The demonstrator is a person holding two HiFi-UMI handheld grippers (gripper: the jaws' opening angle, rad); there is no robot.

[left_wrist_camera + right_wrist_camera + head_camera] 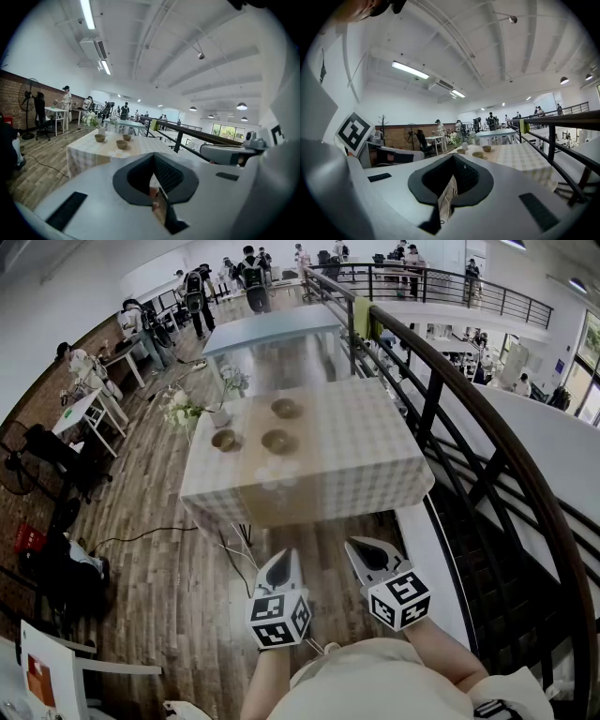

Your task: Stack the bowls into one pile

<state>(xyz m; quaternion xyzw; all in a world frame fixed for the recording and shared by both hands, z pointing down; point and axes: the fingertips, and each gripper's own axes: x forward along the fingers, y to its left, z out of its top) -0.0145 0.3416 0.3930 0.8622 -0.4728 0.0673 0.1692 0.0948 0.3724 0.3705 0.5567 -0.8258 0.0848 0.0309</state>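
Brown bowls, three and not stacked, stand apart from each other on the checked desk, well ahead of both tools; the left tool has its jaws together, with nothing between them; the right tool, just beside it, is also closed and empty; both are short of the desk's near edge.

We hold the left gripper and the right gripper over open floor, short of the table, whose near half ahead lies bare. Farther ahead and leftward stand a left bowl, a middle bowl and a far bowl, apart, with a flower vase beyond. A dark railing bounds the right gripper's right side.
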